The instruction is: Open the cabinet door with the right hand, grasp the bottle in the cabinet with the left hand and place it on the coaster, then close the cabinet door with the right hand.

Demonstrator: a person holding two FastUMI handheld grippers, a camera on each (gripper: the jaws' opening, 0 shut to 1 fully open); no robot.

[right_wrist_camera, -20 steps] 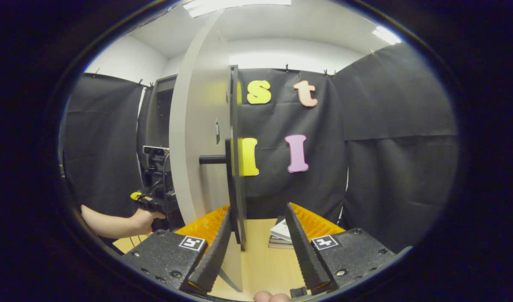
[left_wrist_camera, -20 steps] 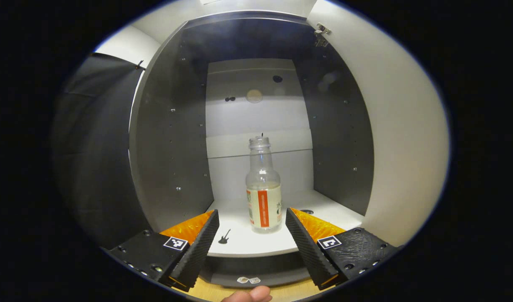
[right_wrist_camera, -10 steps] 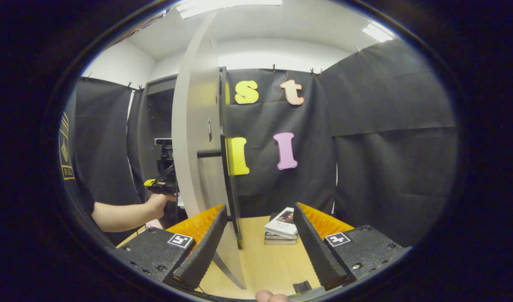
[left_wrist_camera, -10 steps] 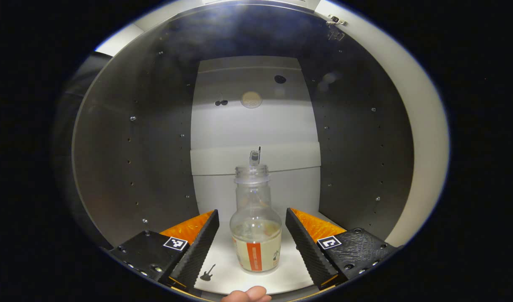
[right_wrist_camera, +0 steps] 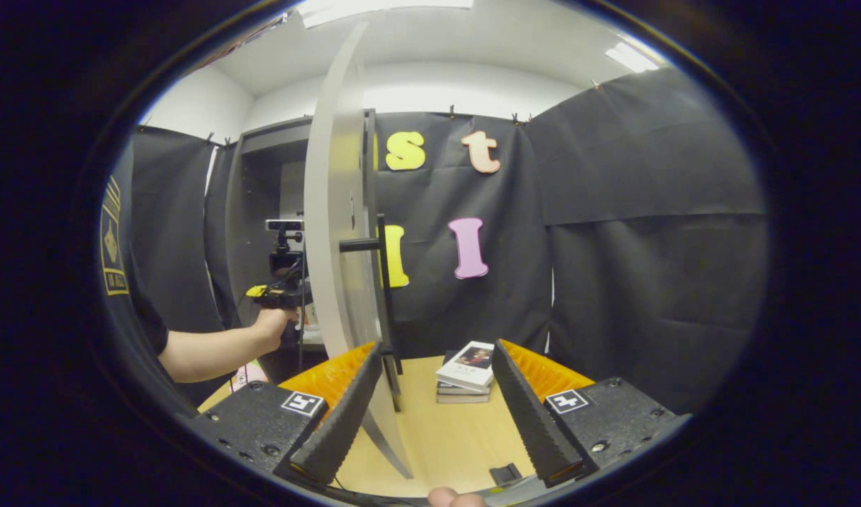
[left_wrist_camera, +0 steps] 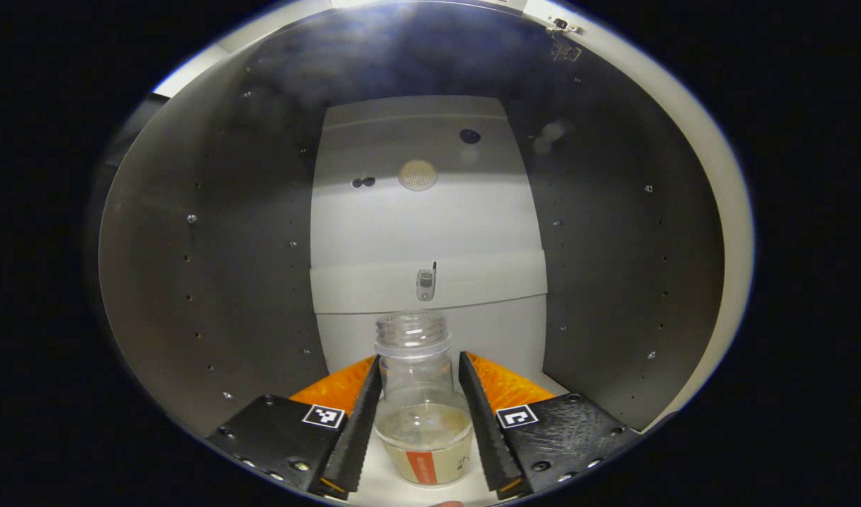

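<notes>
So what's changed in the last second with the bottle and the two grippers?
The left gripper went deeper into the cabinet and its fingers narrowed around the bottle, which now sits between them; firm contact can't be confirmed. The right gripper drew back slightly from the door and is open. The bottle remains upright on the shelf and the door stays open.

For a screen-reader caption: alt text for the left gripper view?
The left gripper reaches into an open cabinet, its two fingers close on either side of a clear, uncapped bottle standing on the white shelf. Contact is unclear.
</notes>
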